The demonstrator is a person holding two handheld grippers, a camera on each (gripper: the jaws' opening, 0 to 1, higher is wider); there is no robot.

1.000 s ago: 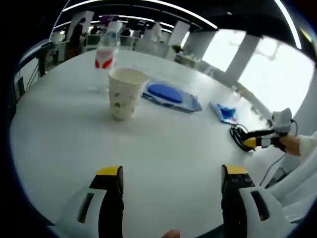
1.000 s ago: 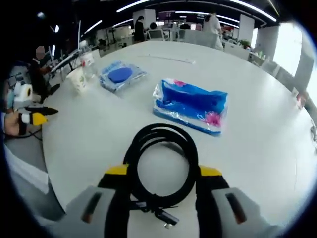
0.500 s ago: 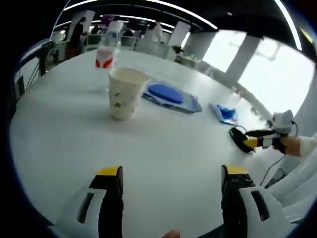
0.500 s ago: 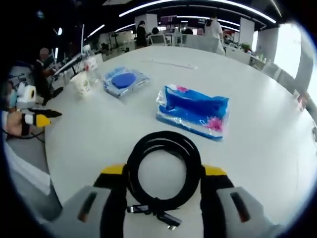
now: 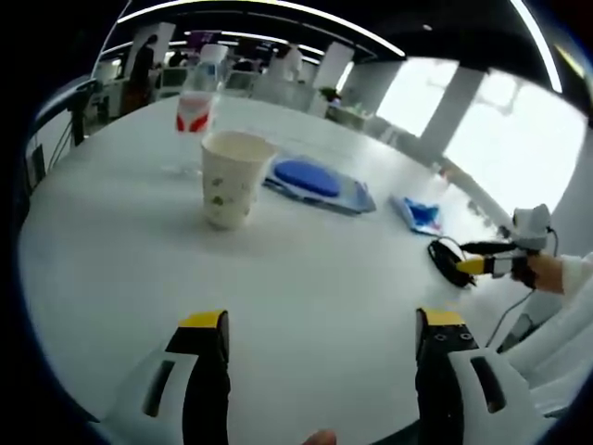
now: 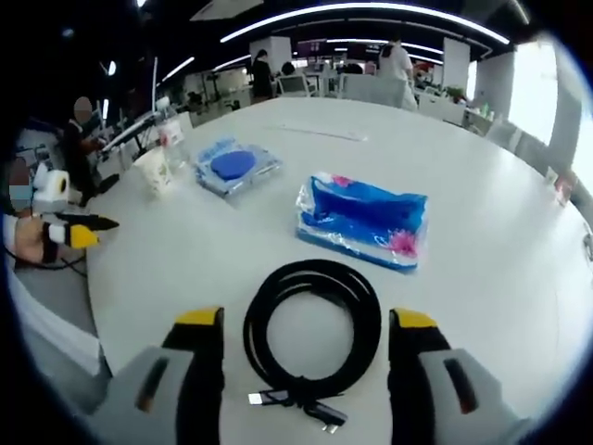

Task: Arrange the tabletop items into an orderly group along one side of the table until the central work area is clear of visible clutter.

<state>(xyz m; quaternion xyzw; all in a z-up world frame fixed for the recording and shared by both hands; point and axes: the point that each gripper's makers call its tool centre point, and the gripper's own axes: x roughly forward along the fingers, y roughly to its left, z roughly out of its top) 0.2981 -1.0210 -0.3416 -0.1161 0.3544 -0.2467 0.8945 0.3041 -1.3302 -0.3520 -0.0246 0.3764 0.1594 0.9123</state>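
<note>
White tabletop (image 5: 306, 278) spreads ahead of the left gripper (image 5: 320, 324) in the left gripper view, its yellow-tipped jaws spread wide with nothing between them. Well beyond them stands a paper cup (image 5: 232, 178), upright, with a clear water bottle (image 5: 196, 97) behind it. To the right of the cup lies a flat blue packet (image 5: 317, 182), and farther right a smaller blue pack (image 5: 419, 212). At the far right edge the right gripper (image 5: 474, 257) hovers over a black cable coil (image 5: 447, 261).

In the right gripper view, the right gripper (image 6: 303, 326) stands with jaws wide apart, and the black cable coil (image 6: 312, 326) lies flat on the table (image 6: 482, 232) between them, touching neither; its plug ends rest near the bottom of the loop. Just beyond the coil lies the blue pack (image 6: 363, 219), then the flat blue packet (image 6: 233, 167) and the paper cup (image 6: 155, 171) farther left. The left gripper (image 6: 79, 229) shows at the left edge.
</note>
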